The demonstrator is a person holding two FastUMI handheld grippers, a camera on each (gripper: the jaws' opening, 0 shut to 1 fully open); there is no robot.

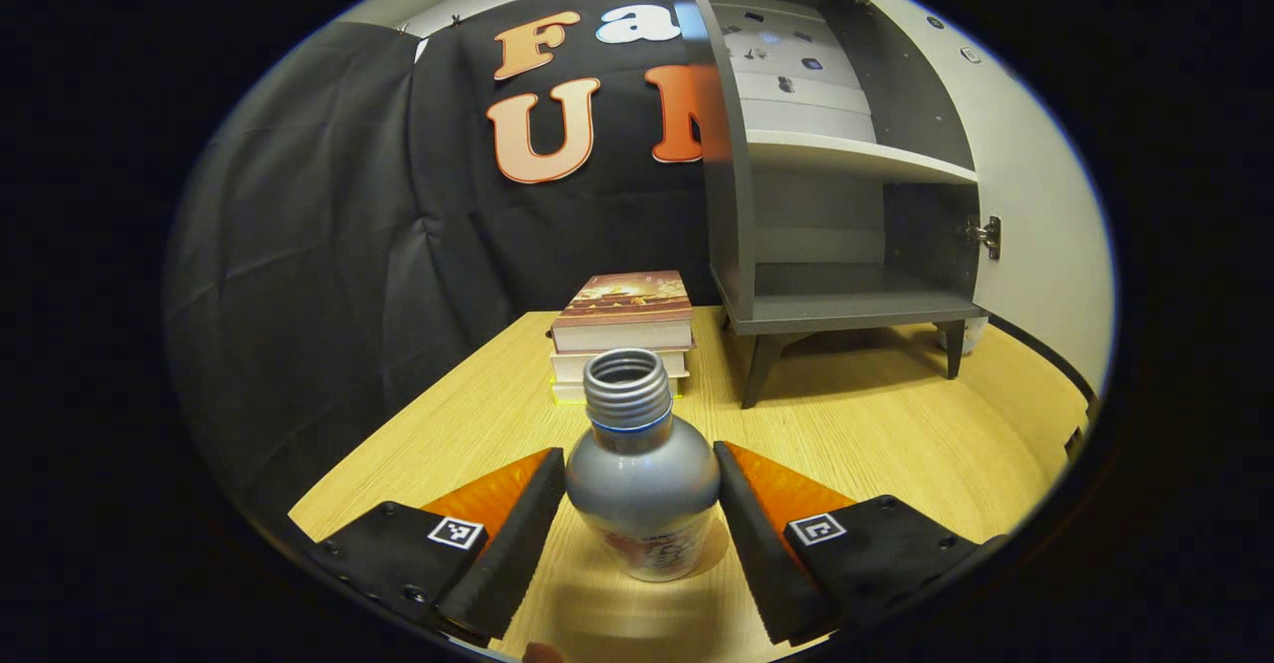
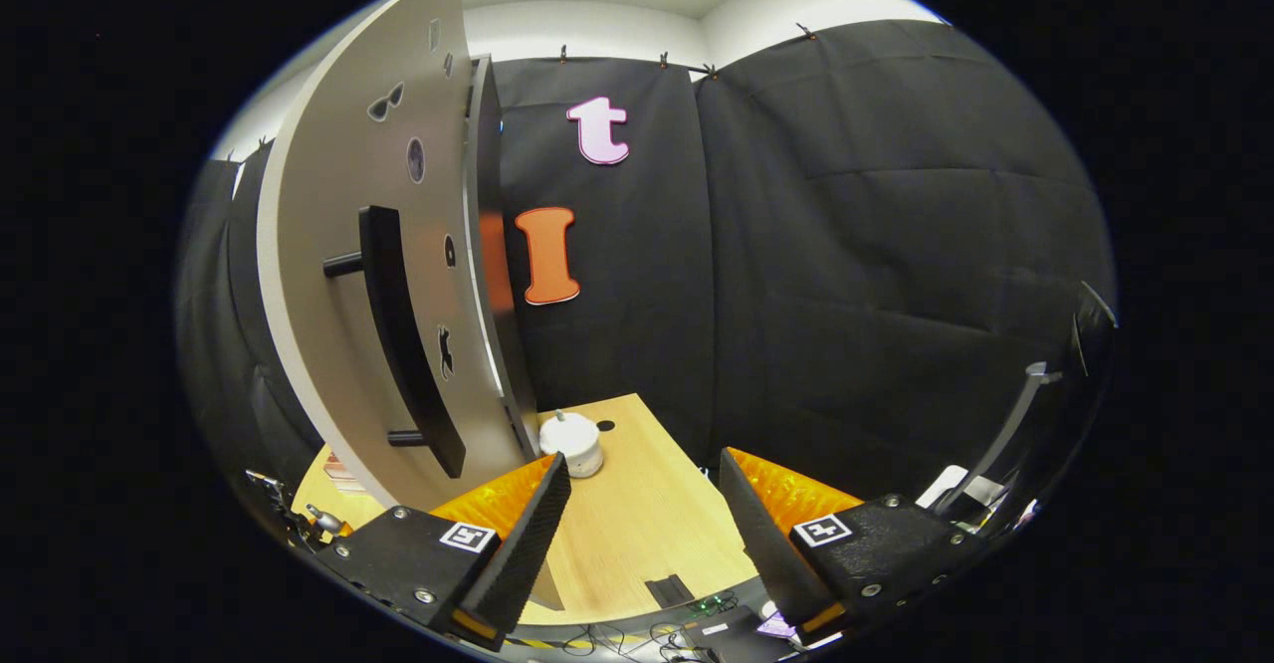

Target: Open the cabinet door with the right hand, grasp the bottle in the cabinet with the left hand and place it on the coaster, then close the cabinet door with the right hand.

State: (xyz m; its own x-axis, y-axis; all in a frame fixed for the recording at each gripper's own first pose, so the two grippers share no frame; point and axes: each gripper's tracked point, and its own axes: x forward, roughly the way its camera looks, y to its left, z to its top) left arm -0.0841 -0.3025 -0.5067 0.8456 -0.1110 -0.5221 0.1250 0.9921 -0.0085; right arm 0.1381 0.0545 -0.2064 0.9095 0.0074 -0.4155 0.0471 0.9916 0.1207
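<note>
Bottle upright on table between left gripper jaws, contact unclear; coaster hidden. Cabinet emptied. Right gripper jaws apart beside open door. Next: free bottle, grab handle, swing shut.

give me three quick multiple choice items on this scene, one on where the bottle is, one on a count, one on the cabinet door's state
1. Where is the bottle?
A. on the cabinet's lower shelf
B. between the left gripper's fingers, over the table
C. on top of the books

2. How many books are stacked by the cabinet?
A. one
B. three
C. six

3. What state is the cabinet door in?
A. open
B. shut
C. taken off

Answers: 1 B, the fingers flank the bottle with wood below it. 2 B, three spines show in the stack. 3 A, the shelves are bare to the left gripper view and the door swings out on its hinges.
</note>
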